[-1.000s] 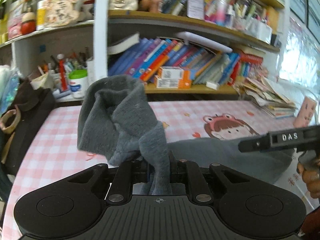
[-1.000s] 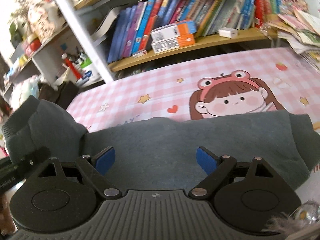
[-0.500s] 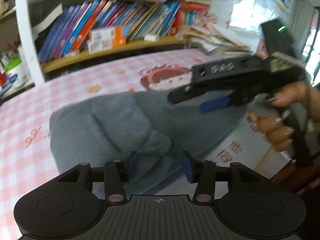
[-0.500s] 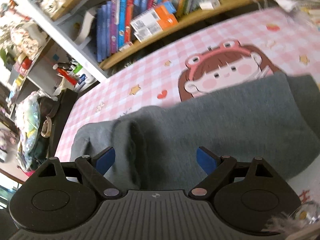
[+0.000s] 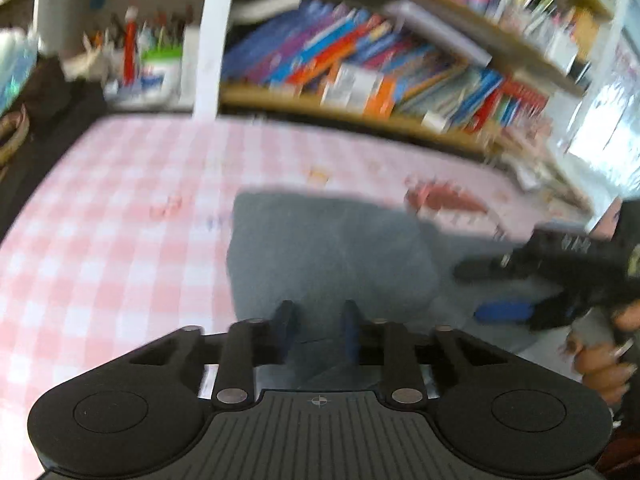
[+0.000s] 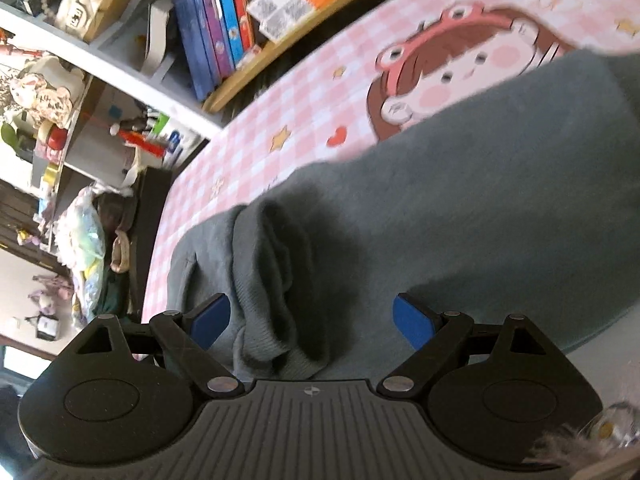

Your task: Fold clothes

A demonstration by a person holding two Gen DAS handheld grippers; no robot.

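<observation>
A grey fleece garment (image 5: 332, 256) lies on the pink checked tablecloth (image 5: 112, 216). In the right wrist view the garment (image 6: 460, 208) fills the middle, with a sleeve (image 6: 276, 280) folded over it and its ribbed cuff near the camera. My left gripper (image 5: 316, 326) is open with a narrow gap and empty, just above the garment's near edge. My right gripper (image 6: 310, 318) is wide open and empty above the folded sleeve. It also shows at the right of the blurred left wrist view (image 5: 520, 292), held by a hand.
A bookshelf (image 5: 380, 72) full of books runs along the back of the table. A cartoon girl print (image 6: 452, 80) on the cloth lies beyond the garment. A dark bag (image 6: 132, 220) and clutter sit off the table's left end.
My left gripper let go of the sleeve, which now lies folded on the garment, and drew back and up. My right gripper moved over the folded sleeve, still open.
</observation>
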